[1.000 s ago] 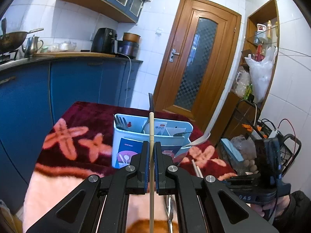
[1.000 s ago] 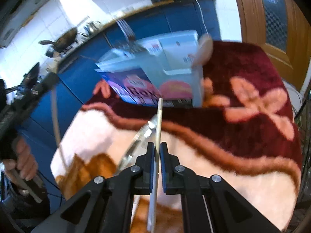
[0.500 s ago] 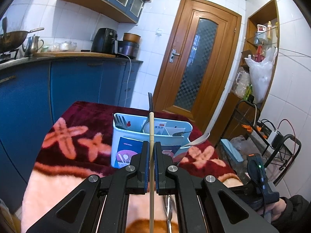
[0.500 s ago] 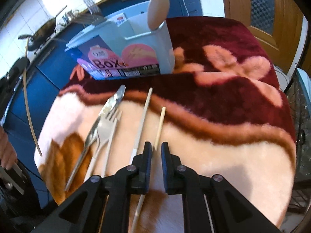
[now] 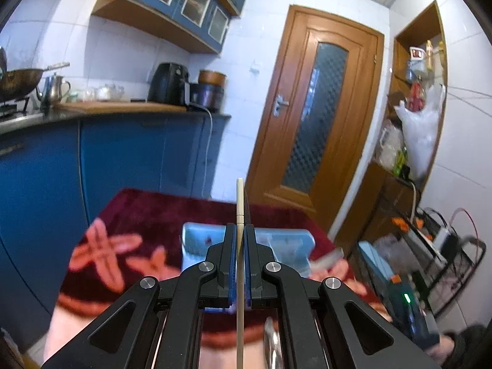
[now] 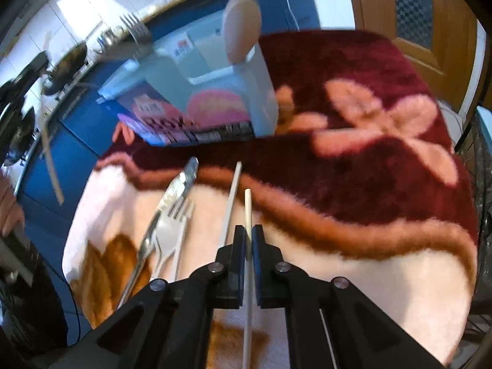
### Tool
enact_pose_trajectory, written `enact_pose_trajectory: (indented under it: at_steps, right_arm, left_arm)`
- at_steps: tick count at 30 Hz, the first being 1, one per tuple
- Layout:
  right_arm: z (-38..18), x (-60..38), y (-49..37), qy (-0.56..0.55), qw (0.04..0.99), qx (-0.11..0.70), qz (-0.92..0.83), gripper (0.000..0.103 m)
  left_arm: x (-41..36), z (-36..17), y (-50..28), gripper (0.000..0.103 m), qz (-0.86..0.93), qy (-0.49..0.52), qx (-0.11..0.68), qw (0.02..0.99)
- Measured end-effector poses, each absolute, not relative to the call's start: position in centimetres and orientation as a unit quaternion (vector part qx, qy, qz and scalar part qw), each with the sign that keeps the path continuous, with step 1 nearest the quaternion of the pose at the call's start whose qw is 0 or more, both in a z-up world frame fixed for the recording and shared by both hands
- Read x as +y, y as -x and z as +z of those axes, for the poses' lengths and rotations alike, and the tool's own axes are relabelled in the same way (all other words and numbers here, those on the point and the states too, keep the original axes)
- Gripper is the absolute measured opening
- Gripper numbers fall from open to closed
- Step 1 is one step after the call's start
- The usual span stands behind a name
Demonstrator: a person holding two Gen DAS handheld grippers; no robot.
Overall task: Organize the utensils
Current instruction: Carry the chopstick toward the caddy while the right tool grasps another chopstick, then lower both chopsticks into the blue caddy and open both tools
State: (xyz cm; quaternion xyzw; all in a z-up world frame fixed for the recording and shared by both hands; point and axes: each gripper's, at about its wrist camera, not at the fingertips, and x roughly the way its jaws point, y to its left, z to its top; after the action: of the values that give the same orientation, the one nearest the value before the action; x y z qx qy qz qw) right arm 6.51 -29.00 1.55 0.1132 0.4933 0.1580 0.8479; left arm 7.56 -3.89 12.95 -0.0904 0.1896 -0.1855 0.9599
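My left gripper (image 5: 240,230) is shut on a pale wooden chopstick (image 5: 240,203), held upright above the light blue utensil box (image 5: 196,243). My right gripper (image 6: 248,230) is low over the table with its jaws closed around a second chopstick (image 6: 247,212) that lies on the blanket. The box (image 6: 215,92) in the right wrist view holds a wooden spoon (image 6: 241,33) and forks (image 6: 135,33). A third chopstick (image 6: 231,196), a knife (image 6: 181,184) and a fork (image 6: 172,230) lie on the blanket left of my right gripper.
The table carries a fluffy maroon and cream blanket (image 6: 369,160). Blue kitchen cabinets (image 5: 123,160) stand behind the table, a wooden door (image 5: 313,117) at the back, and a wire rack with cables (image 5: 436,246) at the right.
My right gripper went down onto the table and closed around a chopstick lying there. My left gripper rose a little with its chopstick, so the box now sits lower in its view.
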Motion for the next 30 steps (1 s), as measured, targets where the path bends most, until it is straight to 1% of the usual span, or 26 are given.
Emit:
enact_pose_trajectory:
  at_steps: [4, 9, 13, 17, 21, 25, 30]
  right_arm:
    - [4.6, -29.3, -5.5, -0.134, 0.879, 0.423, 0.173, 0.006]
    - [10.3, -29.3, -4.7, -0.133, 0.926, 0.303, 0.18, 0.006]
    - [14.1, -29.0, -5.8, -0.136, 0.955, 0.204, 0.165, 0.006]
    - [15.9, -28.8, -7.7, -0.151, 0.967, 0.136, 0.153, 0.006]
    - [15.6, -28.4, -10.1, -0.167, 0.977, 0.063, 0.113, 0.006]
    - [14.5, -27.7, -12.4, -0.162, 0.984, 0.031, 0.074, 0.006]
    - [13.3, -26.4, -15.0, -0.124, 0.99, 0.042, 0.059, 0.006]
  left_arm:
    - [-4.0, 14.6, -9.4, 0.004, -0.174, 0.109, 0.15, 0.967]
    - [-4.3, 16.1, -11.1, 0.004, -0.144, 0.123, 0.093, 0.978]
    - [-4.8, 16.6, -12.7, 0.004, -0.11, 0.114, 0.051, 0.986]
    - [-5.3, 16.2, -13.8, 0.004, -0.087, 0.105, 0.023, 0.99]
    - [-5.4, 15.2, -14.7, 0.004, -0.078, 0.099, 0.017, 0.992]
    - [-5.6, 14.0, -15.7, 0.004, -0.074, 0.093, 0.025, 0.993]
    - [-5.9, 12.9, -16.2, 0.004, -0.081, 0.083, 0.037, 0.993]
